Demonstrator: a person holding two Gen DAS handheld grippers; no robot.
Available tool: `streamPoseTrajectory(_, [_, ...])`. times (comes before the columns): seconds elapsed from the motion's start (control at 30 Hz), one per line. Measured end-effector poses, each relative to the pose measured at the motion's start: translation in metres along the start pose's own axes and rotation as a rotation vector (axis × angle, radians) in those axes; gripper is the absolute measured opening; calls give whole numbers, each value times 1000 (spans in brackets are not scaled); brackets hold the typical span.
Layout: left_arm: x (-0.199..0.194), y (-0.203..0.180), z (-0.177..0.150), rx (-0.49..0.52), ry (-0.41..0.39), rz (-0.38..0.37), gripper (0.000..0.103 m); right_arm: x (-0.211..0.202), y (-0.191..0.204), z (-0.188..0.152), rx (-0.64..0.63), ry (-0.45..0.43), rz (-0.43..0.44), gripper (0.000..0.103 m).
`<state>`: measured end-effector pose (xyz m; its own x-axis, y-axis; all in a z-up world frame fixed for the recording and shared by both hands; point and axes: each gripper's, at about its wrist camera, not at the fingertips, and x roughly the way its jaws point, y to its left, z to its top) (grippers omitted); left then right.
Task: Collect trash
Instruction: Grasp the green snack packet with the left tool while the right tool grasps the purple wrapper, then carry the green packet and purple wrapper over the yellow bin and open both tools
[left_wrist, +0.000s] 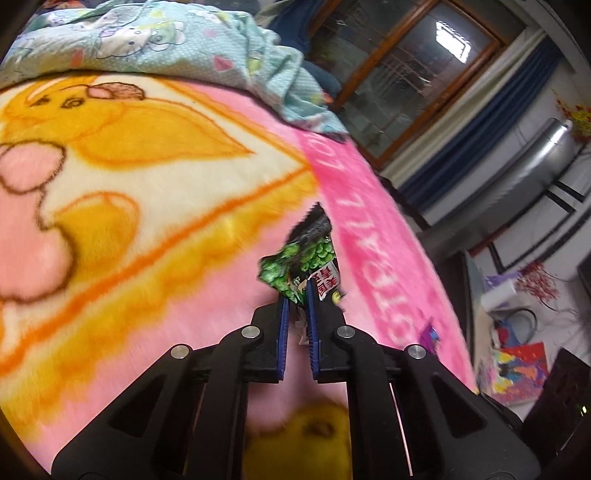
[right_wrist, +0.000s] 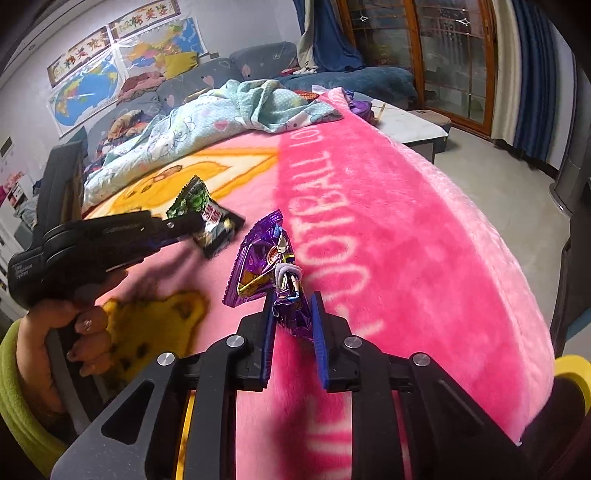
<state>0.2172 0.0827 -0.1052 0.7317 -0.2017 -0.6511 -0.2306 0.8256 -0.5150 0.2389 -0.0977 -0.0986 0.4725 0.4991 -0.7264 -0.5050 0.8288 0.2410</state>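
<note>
My left gripper (left_wrist: 297, 290) is shut on a green and black snack wrapper (left_wrist: 308, 258), held over the pink blanket (left_wrist: 147, 295). The same wrapper (right_wrist: 207, 216) and left gripper (right_wrist: 192, 225) show at the left of the right wrist view. My right gripper (right_wrist: 293, 306) is shut on the near end of a purple snack wrapper (right_wrist: 262, 266), which lies on the pink blanket (right_wrist: 388, 240). A bit of the purple wrapper (left_wrist: 430, 334) shows in the left wrist view.
A crumpled light blue quilt (right_wrist: 207, 125) lies at the far end of the bed. A low white table (right_wrist: 410, 125) and a blue sofa (right_wrist: 351, 79) stand beyond. The bed edge drops to the floor (right_wrist: 498, 177) on the right. A cluttered desk (left_wrist: 513, 332) is at right.
</note>
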Motion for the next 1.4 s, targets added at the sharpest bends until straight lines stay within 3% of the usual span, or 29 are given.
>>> streamPoseTrajectory(0.07, [-7, -6, -5, 21, -3, -20, 3, -6, -2, -2, 12, -4, -2, 12])
streamPoseTrajectory(0.77, [-46, -81, -48, 270, 8, -129, 3, -82, -31, -18, 70, -108, -77, 12])
streamPoseTrajectory(1.4, [-58, -129, -81, 417, 21, -193, 3, -142, -61, -43, 141, -181, -143, 12])
